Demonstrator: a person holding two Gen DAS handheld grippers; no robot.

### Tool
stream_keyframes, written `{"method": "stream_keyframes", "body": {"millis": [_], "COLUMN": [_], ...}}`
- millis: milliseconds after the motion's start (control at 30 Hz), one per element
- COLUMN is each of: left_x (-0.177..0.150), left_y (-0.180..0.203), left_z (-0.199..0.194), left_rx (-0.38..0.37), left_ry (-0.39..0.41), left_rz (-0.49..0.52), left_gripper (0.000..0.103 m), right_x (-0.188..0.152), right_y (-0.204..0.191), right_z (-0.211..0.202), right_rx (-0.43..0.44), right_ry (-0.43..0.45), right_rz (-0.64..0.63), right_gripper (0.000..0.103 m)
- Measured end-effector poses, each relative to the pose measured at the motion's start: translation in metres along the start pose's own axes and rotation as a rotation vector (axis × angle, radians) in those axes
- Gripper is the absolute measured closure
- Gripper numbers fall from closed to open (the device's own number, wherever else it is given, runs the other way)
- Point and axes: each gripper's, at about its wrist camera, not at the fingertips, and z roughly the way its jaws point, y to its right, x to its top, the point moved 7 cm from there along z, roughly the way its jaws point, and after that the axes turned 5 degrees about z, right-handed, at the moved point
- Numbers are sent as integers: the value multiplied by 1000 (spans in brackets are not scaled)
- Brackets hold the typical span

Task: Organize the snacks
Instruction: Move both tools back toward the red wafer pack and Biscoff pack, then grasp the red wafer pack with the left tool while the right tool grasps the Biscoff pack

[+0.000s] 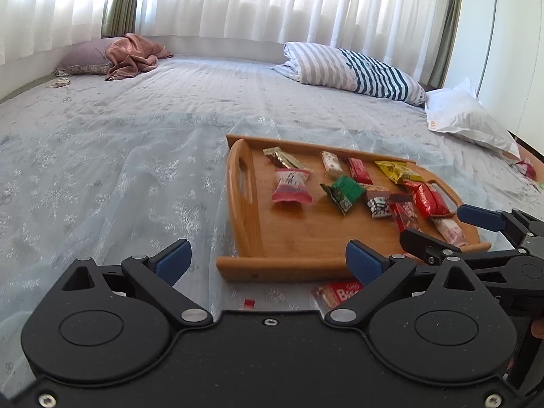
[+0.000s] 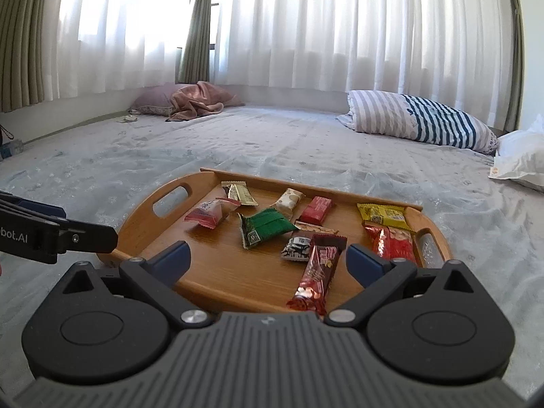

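Observation:
A wooden tray (image 1: 299,238) (image 2: 221,272) with handle slots lies on the bed and holds several wrapped snacks: a pink one (image 1: 290,187) (image 2: 210,212), a green one (image 1: 343,191) (image 2: 265,227), a yellow one (image 1: 396,170) (image 2: 384,216), red ones (image 1: 430,199) (image 2: 391,244). A long red bar (image 2: 318,272) lies at the tray's near edge between my right gripper's fingers. My right gripper (image 2: 267,260) is open over the tray's near edge; it also shows in the left wrist view (image 1: 452,227). My left gripper (image 1: 268,258) is open, empty, at the tray's near left corner. A red biscuit pack (image 1: 340,294) lies on the bed under it.
The bed (image 1: 119,170) has a pale lace cover. A striped pillow (image 1: 357,69) and a white pillow (image 1: 469,115) lie at the far right. A mauve pillow with a pink cloth (image 1: 132,54) lies at the far left. A small red snack (image 1: 525,166) lies off the tray at the right.

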Motion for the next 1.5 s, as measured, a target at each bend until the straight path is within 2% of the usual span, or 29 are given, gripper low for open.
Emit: {"method": "stream_keyframes", "body": {"millis": [200, 267, 367, 500, 633, 767, 867, 1067, 1500], "left_x": [-20, -25, -33, -41, -47, -55, -58, -59, -58], "left_y": [-3, -4, -3, 1, 5, 7, 6, 2, -3], "left_z": [-5, -8, -10, -12, -12, -8, -6, -5, -11], "left_rx": [23, 45, 46, 18, 1, -10, -8, 8, 7], "left_ry": [-23, -22, -36, -56, -75, -104, -110, -119, -118], "left_rz": [15, 30, 45, 49, 65, 68, 68, 70, 74], "left_gripper": [6, 9, 18, 37, 51, 53, 55, 70, 71], "right_x": [-25, -31, -40, -47, -49, -50, -50, -49, -53], "right_y": [-3, -2, -4, -11, -17, -25, -32, -43, -58], "right_z": [-8, -9, -11, -11, -11, -9, -7, 4, 18], "right_rx": [-9, -4, 13, 14, 16, 32, 42, 36, 43], "right_ry": [-37, -51, -69, -84, -88, -102, -108, -126, -169], "right_rz": [65, 97, 144, 148, 157, 161, 153, 153, 110], "right_gripper": [0, 0, 2, 6, 13, 19, 19, 19, 16]}}
